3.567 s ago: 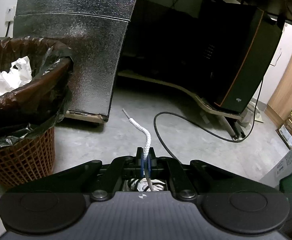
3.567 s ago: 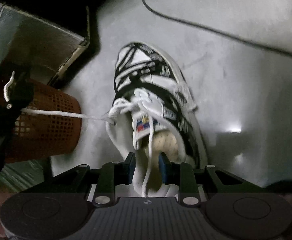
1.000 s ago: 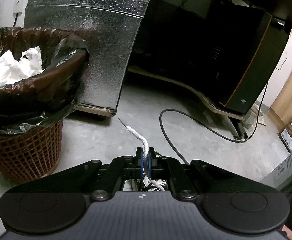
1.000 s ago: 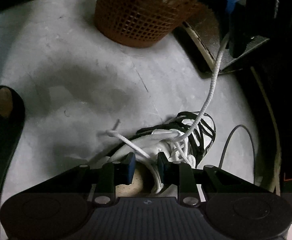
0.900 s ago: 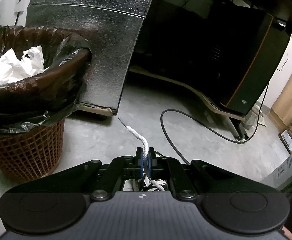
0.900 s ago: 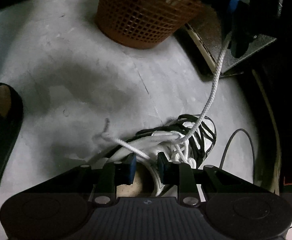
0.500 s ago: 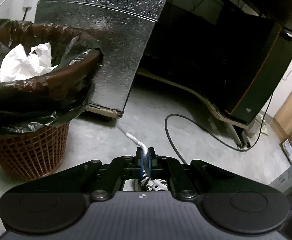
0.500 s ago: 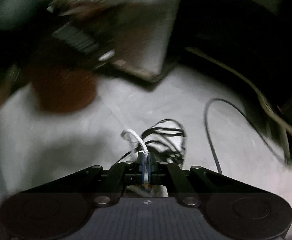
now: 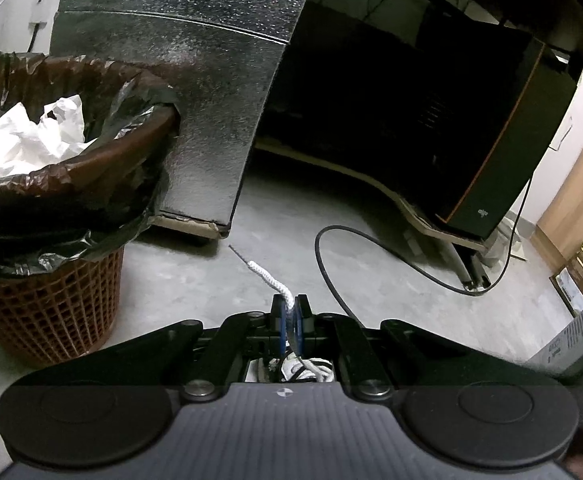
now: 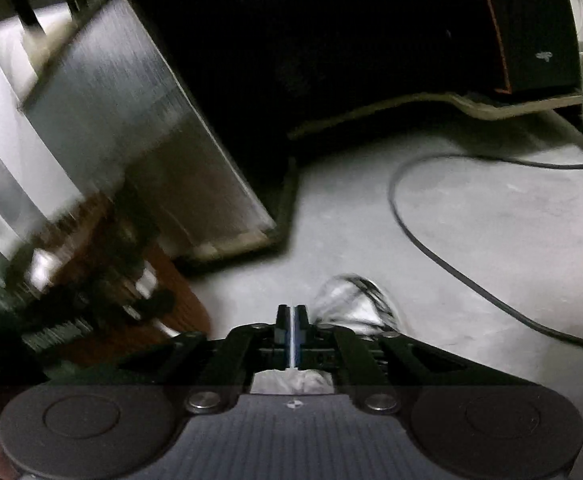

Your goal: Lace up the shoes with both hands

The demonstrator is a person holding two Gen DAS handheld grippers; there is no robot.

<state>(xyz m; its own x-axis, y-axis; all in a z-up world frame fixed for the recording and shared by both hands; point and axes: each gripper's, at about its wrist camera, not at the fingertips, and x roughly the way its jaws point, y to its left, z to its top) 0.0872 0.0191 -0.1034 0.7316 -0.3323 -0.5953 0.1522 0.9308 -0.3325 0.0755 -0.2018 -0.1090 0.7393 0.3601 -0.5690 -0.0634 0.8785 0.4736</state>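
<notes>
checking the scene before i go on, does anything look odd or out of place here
One thing: the right tool is shut with no lace visible past its tips, so it may have missed or lost its lace end. The left tool grips the white lace, whose tip sticks out. The shoe is blurred.

Floor (image 9: 283,216) ahead open; basket (image 9: 51,304) left, cable (image 9: 371,252) right.

Dim, fisheye-bent edges — left view sharp, right view smeared with motion blur.

Concrete floor (image 9: 283,216): basket (image 9: 47,308), cable (image 9: 371,256), shoe (image 10: 351,304).
</notes>
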